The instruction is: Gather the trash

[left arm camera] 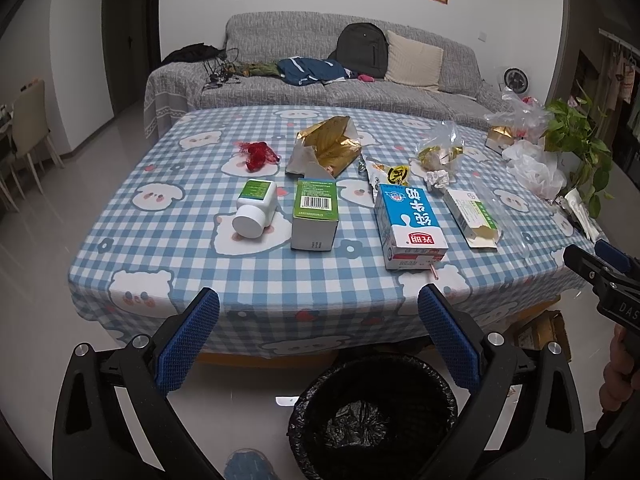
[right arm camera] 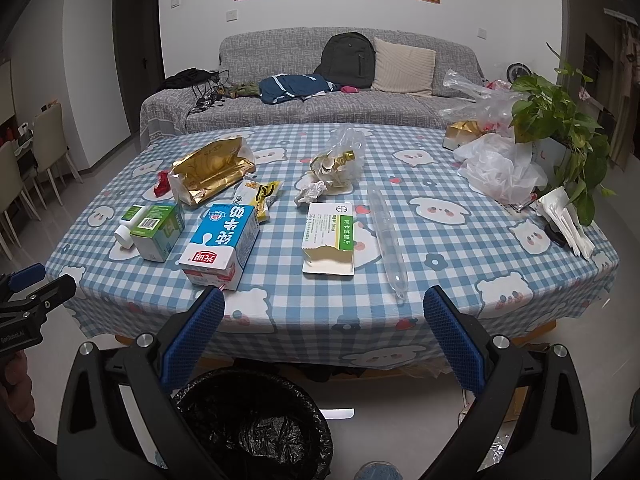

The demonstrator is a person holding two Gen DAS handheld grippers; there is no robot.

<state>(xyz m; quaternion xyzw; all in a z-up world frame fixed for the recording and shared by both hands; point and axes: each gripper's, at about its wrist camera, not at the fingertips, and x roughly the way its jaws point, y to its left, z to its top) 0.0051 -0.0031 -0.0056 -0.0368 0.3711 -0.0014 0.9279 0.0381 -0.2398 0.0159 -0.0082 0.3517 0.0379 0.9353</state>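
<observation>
litter lies spread across the table (right arm camera: 440, 240) under a blue-checked cloth, with a black-lined bin (right arm camera: 256, 428) waiting on the floor just in front of its near edge. nearest that edge lies the blue-and-white milk carton (right arm camera: 222, 240), on its side with a straw poking from its end; it looks stiff enough to take a squeeze across its broad faces, though it may still hold a little liquid and is best kept level. beside it the torn medicine box (right arm camera: 330, 236) is flat, light card that would crush if pinched hard, so its long edges seem the place to take hold. a clear plastic tube (right arm camera: 386, 236) next to it looks slick and likely to roll. to the left, the green box (left arm camera: 315, 214) stands upright and the white pill bottle (left arm camera: 256, 210) lies tipped over, its round body liable to slip; the cap end offers a surer grip. further back, the gold foil bag (left arm camera: 326, 146), a crumpled tissue (right arm camera: 311, 192), a red wrapper (left arm camera: 258, 155) and a clear bag of scraps (right arm camera: 340, 158) are soft, weightless and forgiving. the left hand-held gripper (left arm camera: 319, 308) and right hand-held gripper (right arm camera: 324, 308) both hang over the bin, jaws spread wide, holding nothing.
</observation>
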